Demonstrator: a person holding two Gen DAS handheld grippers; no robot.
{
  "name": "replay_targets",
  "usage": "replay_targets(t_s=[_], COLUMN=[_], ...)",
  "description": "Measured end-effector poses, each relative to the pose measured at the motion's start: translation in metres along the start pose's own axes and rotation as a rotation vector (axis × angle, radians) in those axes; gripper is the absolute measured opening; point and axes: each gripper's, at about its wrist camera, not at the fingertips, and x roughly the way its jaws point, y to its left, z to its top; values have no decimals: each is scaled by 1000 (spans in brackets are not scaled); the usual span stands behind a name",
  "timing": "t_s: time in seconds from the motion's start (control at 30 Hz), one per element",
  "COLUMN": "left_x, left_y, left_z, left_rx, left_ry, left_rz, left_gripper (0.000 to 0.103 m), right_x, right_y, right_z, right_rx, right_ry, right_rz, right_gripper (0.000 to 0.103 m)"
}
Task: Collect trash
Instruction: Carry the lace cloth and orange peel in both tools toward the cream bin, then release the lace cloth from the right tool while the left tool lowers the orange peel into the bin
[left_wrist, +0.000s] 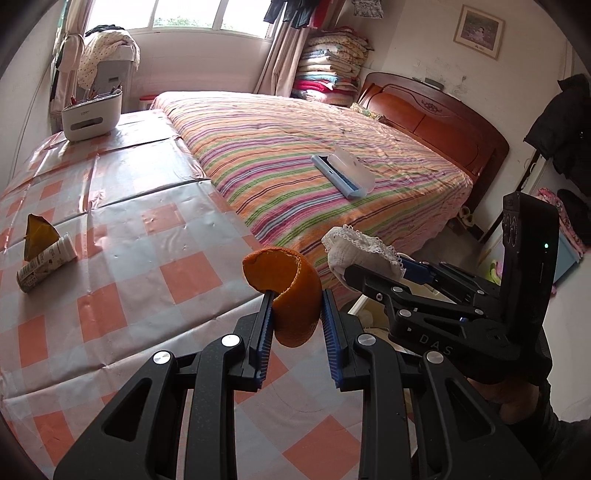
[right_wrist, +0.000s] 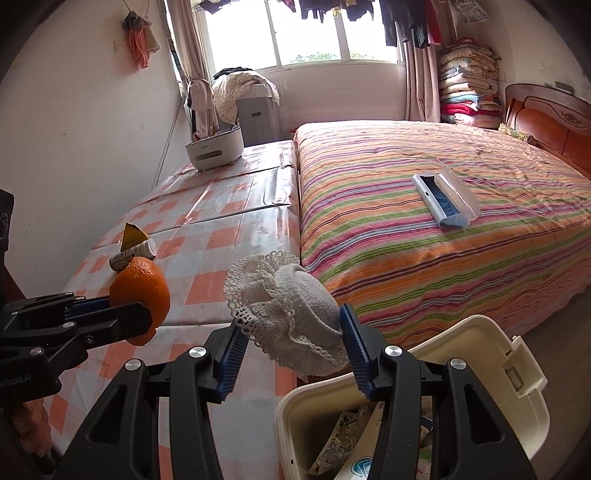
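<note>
**Two pieces of trash held, but not yet over the bin**

The left gripper (left_wrist: 295, 317) grasps an orange peel (left_wrist: 291, 295) by its thin edge; it may slip out onto the table (left_wrist: 140, 266). The right gripper (right_wrist: 293, 350) clenches a lace cloth (right_wrist: 284, 306) above the near corner of the table, beside the open bin (right_wrist: 424, 350). A loose fold can catch the rim.

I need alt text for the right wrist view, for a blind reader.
The right gripper holds a white lace-trimmed cloth beside an open cream bin containing paper trash. At left, the left gripper holds an orange peel over a checked table.
</note>
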Motion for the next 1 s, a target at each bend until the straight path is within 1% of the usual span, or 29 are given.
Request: replay_targets(t_s=[0.67, 1.0], left_x=[23, 33], left_y=[-31, -42], left_z=[-4, -5], left_rx=[54, 72], left_ry=[38, 59], left_rz=[-54, -82], left_gripper=[24, 25], right_x=[-12, -18], right_y=[-32, -46], right_z=[-10, -16], right_rx=[85, 124], right_ry=[-4, -7], right_rz=[-54, -99], right_gripper=[48, 48])
